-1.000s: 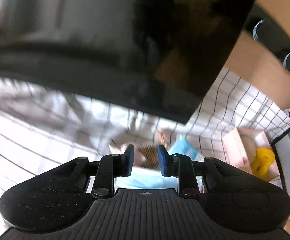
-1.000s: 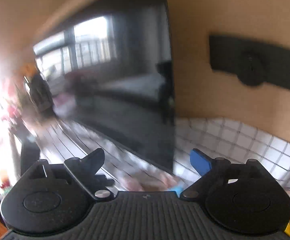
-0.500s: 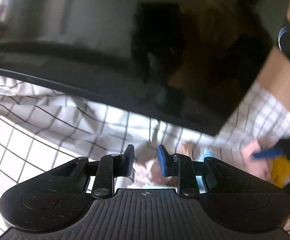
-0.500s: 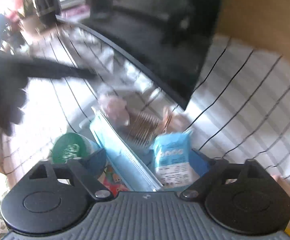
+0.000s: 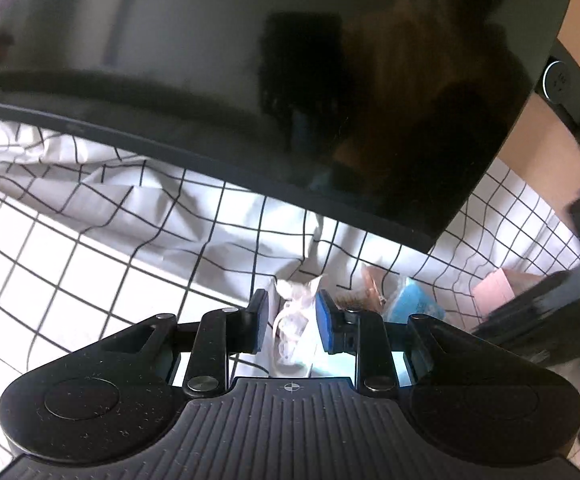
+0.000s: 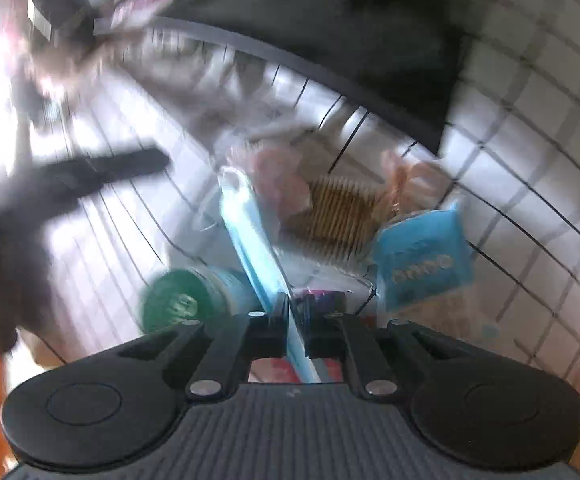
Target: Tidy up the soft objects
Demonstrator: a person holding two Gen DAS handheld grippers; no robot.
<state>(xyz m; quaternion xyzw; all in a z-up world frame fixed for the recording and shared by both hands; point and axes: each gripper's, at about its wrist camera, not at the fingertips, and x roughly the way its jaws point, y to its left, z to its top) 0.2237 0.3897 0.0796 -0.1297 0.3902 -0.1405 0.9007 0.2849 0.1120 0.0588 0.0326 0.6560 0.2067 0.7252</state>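
A small pile of soft things lies on the checked cloth in front of the monitor. My right gripper [image 6: 294,312] points steeply down and is shut on the edge of a light blue face mask [image 6: 249,232]. The mask runs up and away from the pads. Beside it lie a blue tissue packet [image 6: 422,256], a pink-and-white wrapped packet [image 6: 273,176] and a wooden comb [image 6: 338,216]. My left gripper [image 5: 292,320] hangs over the same pile, its jaws a little apart and holding nothing. The wrapped packet [image 5: 294,320] shows through the gap.
A big black monitor [image 5: 330,80] stands close behind the pile on the checked cloth [image 5: 69,264]. A green-lidded round tin [image 6: 169,304] lies left of the mask. A pink box [image 5: 494,288] sits to the right, next to the blurred right gripper [image 5: 562,312].
My right gripper tipped down from facing the monitor, dropped onto the pile and closed on the blue mask. My left gripper sank a little toward the pile, its gap unchanged.
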